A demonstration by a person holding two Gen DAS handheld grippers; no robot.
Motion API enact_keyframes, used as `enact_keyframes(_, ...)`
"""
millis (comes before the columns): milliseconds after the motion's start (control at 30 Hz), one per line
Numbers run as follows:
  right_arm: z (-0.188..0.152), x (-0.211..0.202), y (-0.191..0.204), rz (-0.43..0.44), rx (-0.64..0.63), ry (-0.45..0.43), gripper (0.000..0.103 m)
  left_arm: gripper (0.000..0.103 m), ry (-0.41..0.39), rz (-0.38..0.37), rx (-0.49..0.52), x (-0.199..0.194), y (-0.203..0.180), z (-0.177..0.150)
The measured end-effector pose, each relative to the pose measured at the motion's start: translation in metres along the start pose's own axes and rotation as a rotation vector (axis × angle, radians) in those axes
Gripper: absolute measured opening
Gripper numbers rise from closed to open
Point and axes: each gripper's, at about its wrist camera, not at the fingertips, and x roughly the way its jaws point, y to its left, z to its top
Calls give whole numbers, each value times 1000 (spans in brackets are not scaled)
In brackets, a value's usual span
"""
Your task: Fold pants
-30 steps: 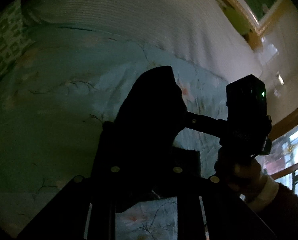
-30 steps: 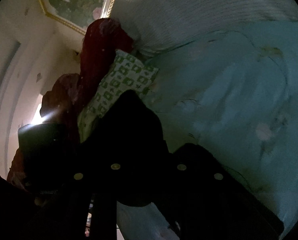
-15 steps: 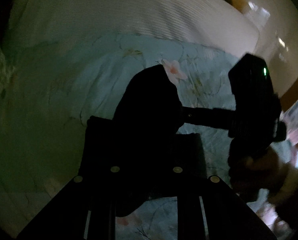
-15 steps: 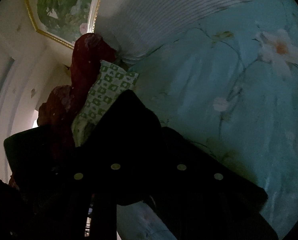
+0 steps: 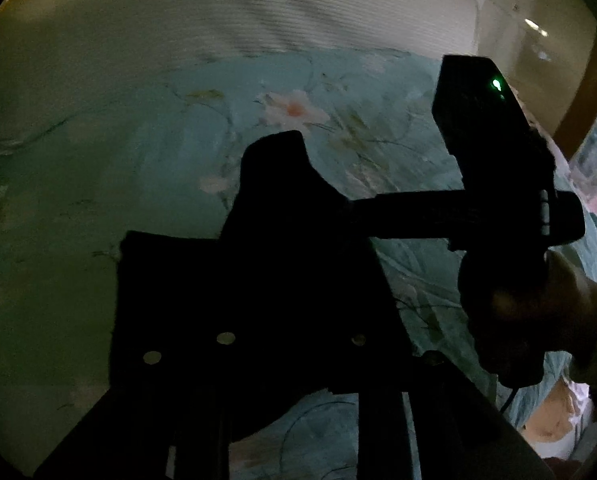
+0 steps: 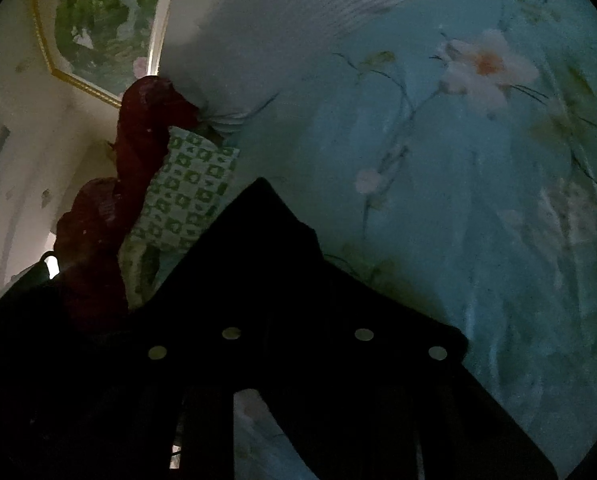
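The black pants (image 5: 274, 184) are bunched up as a dark peak between the fingers of my left gripper (image 5: 294, 280), whose jaws are opening with the cloth still in them. From the right, my right gripper (image 5: 362, 212) reaches into the same bunch, held by a person's hand (image 5: 538, 312) with a pale cuff. In the right wrist view the pants (image 6: 266, 232) rise between the fingers of the right gripper (image 6: 294, 280), which is shut on them. Both hold the cloth above a teal flowered quilt (image 5: 98, 240). The fingertips are lost in the dark fabric.
The quilt (image 6: 458, 200) covers the bed, with a white ribbed blanket (image 5: 218, 12) beyond it. A green-and-white patterned pillow (image 6: 182, 196) and a dark red cloth (image 6: 146, 128) lie at the bed's edge. A framed picture (image 6: 98, 20) hangs on the wall.
Both grippers have sunk toward the quilt and slid across it with the pants; a pink flower print has come into both views. The left wrist has rolled.
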Motion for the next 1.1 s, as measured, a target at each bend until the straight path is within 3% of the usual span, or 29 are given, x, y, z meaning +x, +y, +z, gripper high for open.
enact_keyframes(167, -4, -10, -9, -62, 45, -8, 27, 28, 13, -62, 16, 6, -8, -1)
enact_keyframes(433, -26, -39, -18, -146, 148, -53, 32, 60, 66, -201, 32, 14, -20, -2)
enact_keyframes(667, -46, -62, -20, -205, 229, -111, 35, 68, 95, -259, 36, 8, -18, -2)
enact_keyframes(900, -58, -85, -20, -271, 286, -175, 51, 74, 59, -286, 25, -20, 0, -5)
enact_keyframes(1033, -62, -94, -15, -277, 312, -211, 70, 75, 50, -281, -31, -29, 23, -4)
enact_keyframes(1100, -62, -97, -8, -285, 304, -229, 74, 77, 44, -272, -56, -32, 36, -3)
